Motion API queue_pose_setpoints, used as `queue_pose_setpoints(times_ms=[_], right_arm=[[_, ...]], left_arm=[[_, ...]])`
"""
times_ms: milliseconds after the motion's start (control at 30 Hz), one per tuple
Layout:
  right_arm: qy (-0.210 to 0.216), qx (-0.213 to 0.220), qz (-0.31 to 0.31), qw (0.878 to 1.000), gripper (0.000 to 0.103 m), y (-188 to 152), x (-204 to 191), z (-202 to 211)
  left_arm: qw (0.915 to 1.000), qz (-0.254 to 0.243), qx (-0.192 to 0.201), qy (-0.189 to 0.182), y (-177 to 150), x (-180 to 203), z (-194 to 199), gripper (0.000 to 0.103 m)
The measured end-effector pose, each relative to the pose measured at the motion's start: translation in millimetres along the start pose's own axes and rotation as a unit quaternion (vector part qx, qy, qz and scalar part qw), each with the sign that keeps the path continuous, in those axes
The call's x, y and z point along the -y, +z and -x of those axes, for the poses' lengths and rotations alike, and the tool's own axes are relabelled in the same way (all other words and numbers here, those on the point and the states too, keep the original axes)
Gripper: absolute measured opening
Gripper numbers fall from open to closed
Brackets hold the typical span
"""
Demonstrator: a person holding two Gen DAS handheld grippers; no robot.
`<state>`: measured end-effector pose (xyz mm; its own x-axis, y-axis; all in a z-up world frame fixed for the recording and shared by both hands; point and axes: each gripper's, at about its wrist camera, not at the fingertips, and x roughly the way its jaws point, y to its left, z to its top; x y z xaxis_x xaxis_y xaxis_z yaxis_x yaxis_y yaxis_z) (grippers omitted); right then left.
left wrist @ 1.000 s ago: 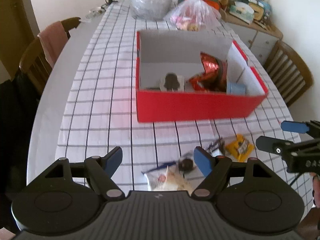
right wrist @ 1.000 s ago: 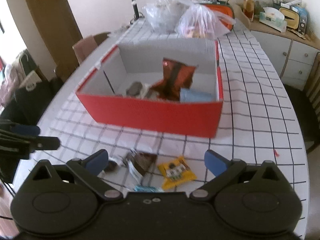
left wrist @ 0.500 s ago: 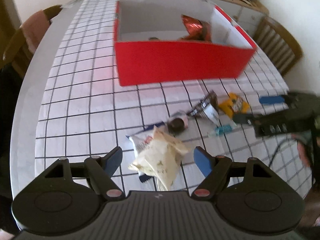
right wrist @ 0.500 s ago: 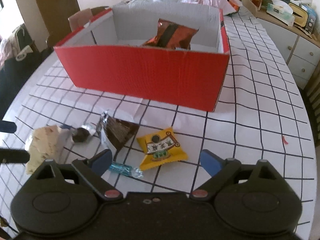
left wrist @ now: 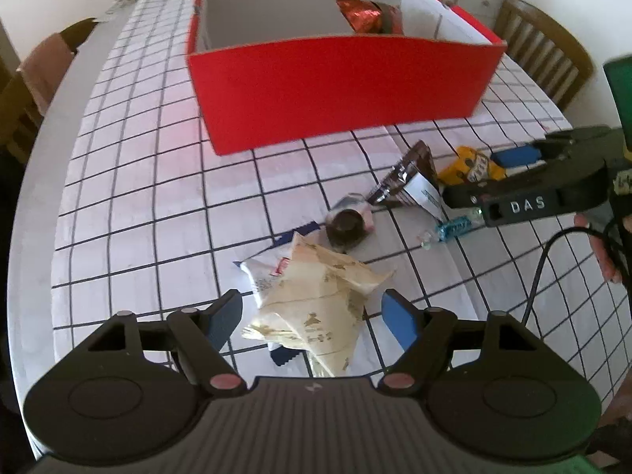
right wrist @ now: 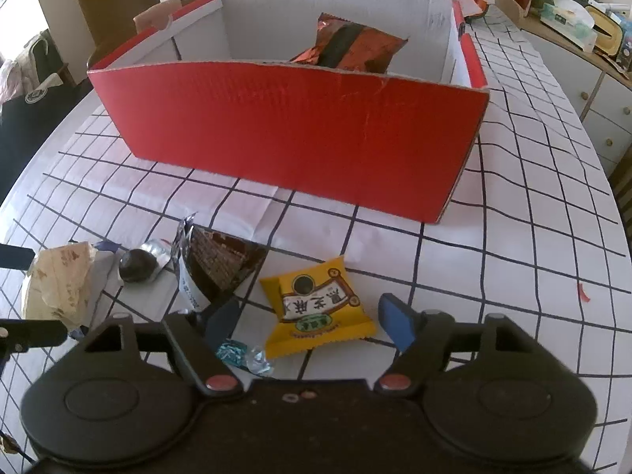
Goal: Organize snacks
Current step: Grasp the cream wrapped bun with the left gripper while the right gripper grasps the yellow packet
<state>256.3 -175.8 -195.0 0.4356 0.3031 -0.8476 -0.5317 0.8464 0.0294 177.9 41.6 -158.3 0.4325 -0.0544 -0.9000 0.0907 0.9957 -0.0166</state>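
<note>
- Red cardboard box now looms closer than a second ago, its near wall hiding everything inside but a foil bag.
- Both grippers have dropped low over the table: the left gripper, jaws wide, straddles the cream packet; the right gripper, jaws wide, straddles the yellow packet; pick-ups look imminent.
- A blue-edged wrapper under the cream packet is mostly covered.

Left wrist view: low over the table, facing 12 o'clock toward the red box, cream packet close below. Right wrist view: equally low, nearer the red box, yellow packet underfoot. Both share box, snack cluster; right gripper shows at left view's 3 o'clock.
</note>
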Motion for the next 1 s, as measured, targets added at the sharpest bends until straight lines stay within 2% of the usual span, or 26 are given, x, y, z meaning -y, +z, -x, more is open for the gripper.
queue_pose_setpoints(times_ms=[100,200,267,500,733,1000], right_arm=[[-0.002,0.000,0.003,1.000,0.074,0.3,0.1,-1.2],[-0.006,0.001,0.007,1.000,0.071,0.4,-1.2,-1.4],[-0.011,0.004,0.008,1.000,0.068,-0.2,-1.9,-0.8],[-0.030,0.015,0.009,0.999,0.052,-3.2,-2.7,2.3],[-0.029,0.026,-0.008,0.999,0.047,-7.7,-1.4,7.9],[-0.021,0.040,-0.045,0.998,0.045,-11.4,5.8,22.6]], left_arm=[[1.0000,-0.008,-0.004,0.000,0.5,1.1,-4.9,0.077],[0.9998,-0.013,-0.013,0.005,1.4,0.2,-11.0,0.069],[0.9998,-0.013,-0.016,0.005,1.0,-0.7,-13.0,0.068],[0.9997,-0.003,-0.023,0.005,1.2,-2.4,-16.3,0.052],[0.9989,0.035,-0.031,-0.005,3.8,-9.0,-14.9,0.039],[0.9963,0.077,-0.035,-0.020,5.2,-14.9,-8.5,0.036]])
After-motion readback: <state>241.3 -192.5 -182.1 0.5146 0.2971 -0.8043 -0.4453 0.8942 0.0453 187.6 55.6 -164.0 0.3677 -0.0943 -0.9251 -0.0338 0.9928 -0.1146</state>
